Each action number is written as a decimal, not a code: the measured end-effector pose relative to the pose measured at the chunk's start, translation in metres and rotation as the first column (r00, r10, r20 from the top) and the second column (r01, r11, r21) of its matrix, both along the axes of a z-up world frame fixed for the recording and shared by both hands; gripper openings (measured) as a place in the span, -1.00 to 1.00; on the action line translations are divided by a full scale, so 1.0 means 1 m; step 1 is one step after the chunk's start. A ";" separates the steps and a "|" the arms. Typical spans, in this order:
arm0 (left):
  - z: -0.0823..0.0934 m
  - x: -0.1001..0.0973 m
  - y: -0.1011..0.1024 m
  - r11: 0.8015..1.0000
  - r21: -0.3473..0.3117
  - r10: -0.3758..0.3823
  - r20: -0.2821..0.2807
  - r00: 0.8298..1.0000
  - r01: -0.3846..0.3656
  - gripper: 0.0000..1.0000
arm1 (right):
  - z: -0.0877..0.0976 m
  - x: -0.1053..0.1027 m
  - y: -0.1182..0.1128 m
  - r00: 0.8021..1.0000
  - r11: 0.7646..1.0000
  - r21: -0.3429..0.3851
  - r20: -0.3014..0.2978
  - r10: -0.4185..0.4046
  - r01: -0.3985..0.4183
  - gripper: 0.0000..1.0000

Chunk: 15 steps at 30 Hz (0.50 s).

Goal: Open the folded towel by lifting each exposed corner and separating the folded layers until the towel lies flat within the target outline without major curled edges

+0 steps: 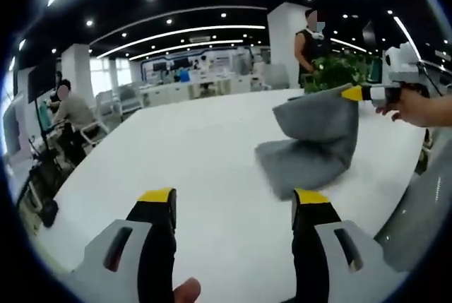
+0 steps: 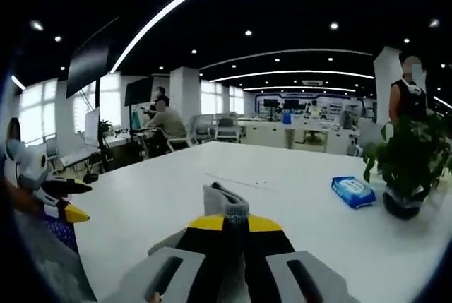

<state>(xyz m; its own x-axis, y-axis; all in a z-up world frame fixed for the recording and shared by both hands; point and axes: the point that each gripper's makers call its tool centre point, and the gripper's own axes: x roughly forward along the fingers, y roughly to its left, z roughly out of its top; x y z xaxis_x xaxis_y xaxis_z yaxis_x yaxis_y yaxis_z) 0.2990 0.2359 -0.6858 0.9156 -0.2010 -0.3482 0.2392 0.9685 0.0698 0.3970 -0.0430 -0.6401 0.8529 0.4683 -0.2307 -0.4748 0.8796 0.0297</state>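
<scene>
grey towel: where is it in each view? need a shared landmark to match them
Left gripper view: the grey towel sits right of centre on the white table, one corner lifted by the right gripper.
Right gripper view: a bit of the towel sticks up at bottom centre, pinched between that gripper's fingers.
Shared landmark: the potted plant at the table's far side.

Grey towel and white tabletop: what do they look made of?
Grey towel: soft woven or terry cloth, matte; it drapes and folds limply where the right gripper lifts a corner. White tabletop: hard, smooth, faintly glossy, probably laminate; can't confirm.
</scene>
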 end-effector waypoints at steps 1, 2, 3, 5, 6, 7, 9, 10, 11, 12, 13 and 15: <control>-0.001 0.000 -0.001 1.000 0.006 -0.006 -0.006 1.000 0.006 0.31 | 0.000 0.000 -0.004 1.000 1.000 0.005 0.001 -0.004 0.004 -0.89; -0.004 -0.001 -0.003 1.000 0.025 -0.017 -0.017 1.000 0.018 0.30 | -0.001 0.000 -0.008 1.000 1.000 0.016 0.000 -0.009 0.009 -0.89; -0.006 -0.001 -0.004 0.999 0.037 -0.026 -0.023 0.999 0.027 0.29 | -0.003 0.000 -0.013 1.000 1.000 0.025 -0.005 -0.017 0.018 -0.89; -0.006 -0.001 -0.004 0.999 0.045 -0.025 -0.024 0.999 0.026 0.28 | -0.006 0.001 -0.024 0.999 0.999 0.019 -0.005 -0.036 0.036 -0.89; -0.007 -0.002 -0.003 0.998 0.052 -0.021 -0.028 0.999 0.023 0.28 | -0.007 0.001 -0.031 0.998 0.998 0.028 -0.008 -0.054 0.054 -0.89; -0.007 -0.002 -0.003 0.998 0.054 -0.019 -0.031 0.999 0.021 0.28 | -0.008 0.001 -0.035 0.998 0.997 0.039 -0.011 -0.064 0.065 -0.89; -0.008 -0.002 0.000 0.998 0.060 -0.009 -0.040 0.999 0.011 0.28 | -0.011 0.000 -0.046 0.996 0.994 0.060 -0.019 -0.087 0.088 -0.88; -0.009 -0.002 0.001 0.998 0.061 -0.004 -0.044 0.999 0.007 0.28 | -0.013 0.000 -0.050 0.996 0.994 0.066 -0.021 -0.091 0.092 -0.88; -0.010 -0.002 0.002 0.998 0.061 0.000 -0.047 0.999 0.003 0.27 | -0.016 0.000 -0.055 0.995 0.992 0.075 -0.023 -0.096 0.097 -0.88; -0.011 -0.002 0.003 0.998 0.063 0.003 -0.053 0.999 0.001 0.27 | -0.018 0.000 -0.059 0.995 0.992 0.079 -0.025 -0.100 0.102 -0.88; -0.012 -0.002 0.003 0.998 0.064 0.003 -0.059 0.998 0.001 0.26 | -0.021 -0.001 -0.065 0.993 0.990 0.082 -0.031 -0.110 0.112 -0.88; -0.014 -0.002 0.003 0.998 0.068 -0.001 -0.068 0.998 0.005 0.26 | -0.029 -0.001 -0.073 0.992 0.989 0.086 -0.047 -0.120 0.124 -0.88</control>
<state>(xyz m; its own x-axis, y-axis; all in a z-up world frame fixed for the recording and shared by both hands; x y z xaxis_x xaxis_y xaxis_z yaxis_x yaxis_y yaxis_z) 0.2970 0.2384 -0.7000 0.8887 -0.1773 -0.4228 0.2485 0.9613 0.1191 0.3961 -0.1162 -0.6687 0.8956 0.3814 -0.2290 -0.3610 0.9239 0.1272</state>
